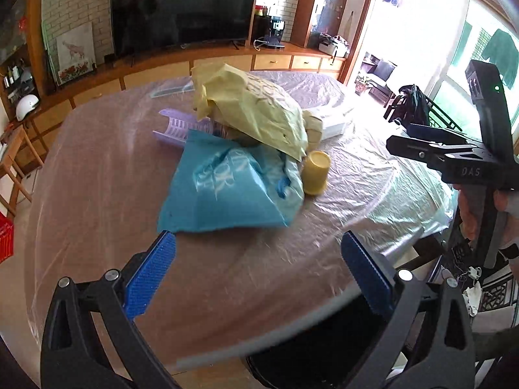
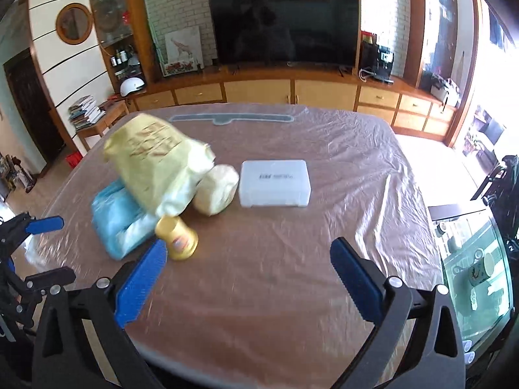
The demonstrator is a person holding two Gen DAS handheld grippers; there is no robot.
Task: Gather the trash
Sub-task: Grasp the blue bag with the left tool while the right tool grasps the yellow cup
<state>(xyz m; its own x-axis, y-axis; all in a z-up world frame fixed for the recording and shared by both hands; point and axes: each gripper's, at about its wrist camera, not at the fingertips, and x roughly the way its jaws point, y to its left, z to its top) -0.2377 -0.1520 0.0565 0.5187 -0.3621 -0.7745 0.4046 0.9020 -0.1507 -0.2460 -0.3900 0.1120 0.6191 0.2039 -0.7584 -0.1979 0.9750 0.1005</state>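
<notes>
Yellow bag (image 1: 256, 110): crumpled, printed lettering on it, lying on top of the pile near the middle of the table — it overlaps the blue bag and leans on the cream bundle.
Blue bag (image 1: 227, 191): flat plastic with white lettering, tucked under the yellow bag on the side nearer my fingers.
Yellow cup (image 2: 177, 239): upside down, touching the blue bag's edge, just below the yellow bag's lower corner; a round label shows on its side.
Cream bundle (image 2: 216, 194): rounded, pressed against the yellow bag, between it and the white box.
Lilac basket (image 1: 181, 126): slotted plastic, on its side, half hidden behind the yellow bag.
White box (image 2: 275, 183): shut, translucent, flat on the table just beyond the cream bundle and apart from the yellow bag.
My left gripper (image 1: 259, 269): blue pads spread wide, nothing between them — hovering off the table short of the blue bag.
My right gripper (image 2: 248, 275): pads spread wide too, empty, the yellow cup just beyond my left pad.
Table (image 2: 340, 227): covered in wrinkled clear plastic sheet; the yellow bag's pile sits left of its centre in the right view.
Television (image 2: 283, 26): dark, on the wooden cabinet far behind the yellow bag.
</notes>
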